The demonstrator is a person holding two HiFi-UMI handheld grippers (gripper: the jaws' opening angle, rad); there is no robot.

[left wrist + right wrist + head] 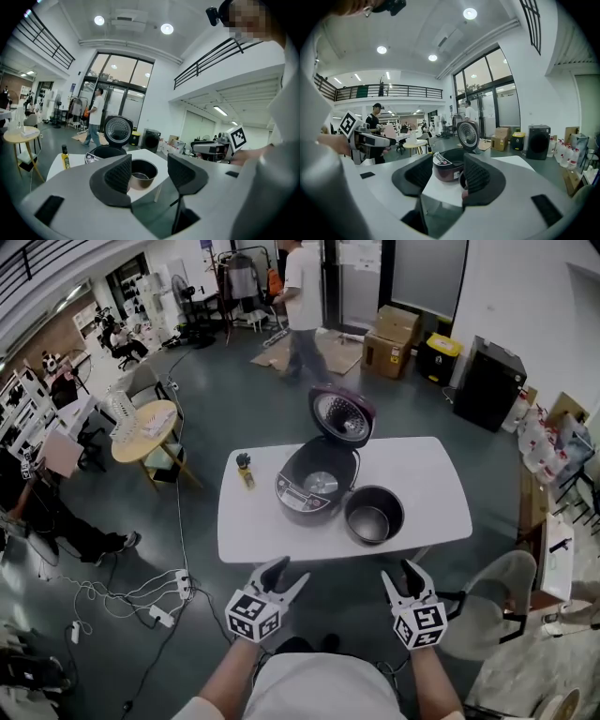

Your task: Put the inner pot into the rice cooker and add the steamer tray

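Observation:
A dark rice cooker stands on the white table with its lid raised. The dark inner pot stands on the table just right of the cooker. I cannot pick out a steamer tray. My left gripper and right gripper hover short of the table's near edge, both open and empty. In the left gripper view the left gripper frames the inner pot far ahead. In the right gripper view the right gripper frames the cooker.
A small yellow bottle stands on the table left of the cooker. Cables and a power strip lie on the floor at the left. A chair stands at the right, a round wooden table at the back left, and a person walks far behind.

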